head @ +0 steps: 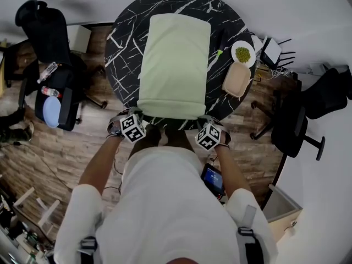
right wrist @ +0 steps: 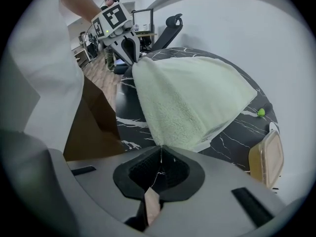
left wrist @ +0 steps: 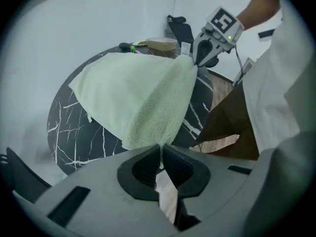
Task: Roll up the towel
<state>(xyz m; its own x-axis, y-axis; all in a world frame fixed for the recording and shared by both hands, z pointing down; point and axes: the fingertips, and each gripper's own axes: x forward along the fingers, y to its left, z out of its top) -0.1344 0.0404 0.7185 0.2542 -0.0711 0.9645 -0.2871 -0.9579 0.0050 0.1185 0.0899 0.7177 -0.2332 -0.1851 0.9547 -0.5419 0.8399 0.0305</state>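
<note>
Head view: left gripper point(head: 137, 114) and right gripper point(head: 205, 118) each clamp a near corner of the towel point(head: 175, 65), jaws closed on cloth, presumably so the edge rolls evenly.

Both my jaws pinched on the towel's corner!
My left gripper point(left wrist: 160, 151) is clamped tight on one corner of the pale green terry towel point(left wrist: 143, 93), which lies spread over the round black marble-look table with white veins point(left wrist: 69, 132). Across from me, the right gripper point(left wrist: 197, 62) bites the neighbouring corner, and the towel's edge runs between us.
</note>
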